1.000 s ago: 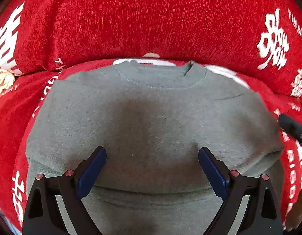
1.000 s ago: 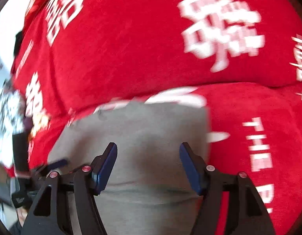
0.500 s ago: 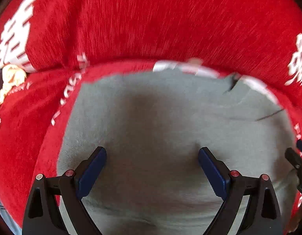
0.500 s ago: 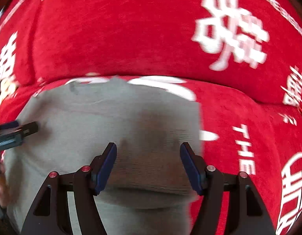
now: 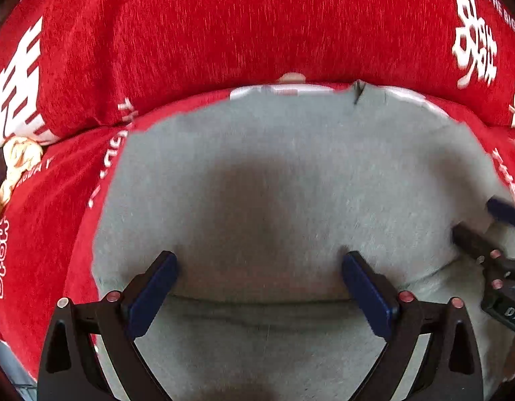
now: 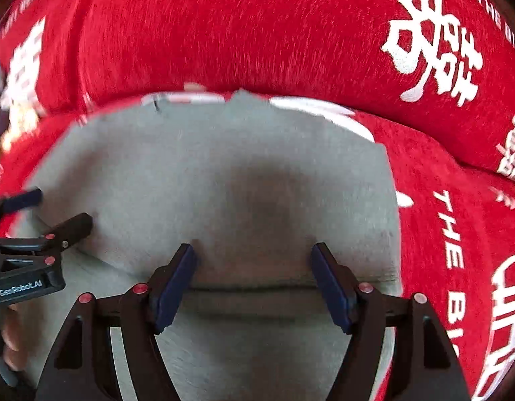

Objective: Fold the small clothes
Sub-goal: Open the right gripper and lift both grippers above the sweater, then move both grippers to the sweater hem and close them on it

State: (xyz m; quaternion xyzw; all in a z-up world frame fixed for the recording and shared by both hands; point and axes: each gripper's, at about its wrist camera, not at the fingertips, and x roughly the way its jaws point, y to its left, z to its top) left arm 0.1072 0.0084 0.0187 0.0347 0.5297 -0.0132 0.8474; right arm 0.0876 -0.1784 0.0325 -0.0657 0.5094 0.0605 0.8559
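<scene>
A red sofa (image 5: 224,33) with white lettering carries a grey sweater (image 5: 291,173) on its seat, front up, collar toward the backrest, and its lower part doubled up into a fold edge that runs across just ahead of both tools. The left gripper (image 5: 259,277) and the right gripper (image 6: 254,270) hover over that fold, fingers spread wide and holding nothing; no container is in view.
</scene>
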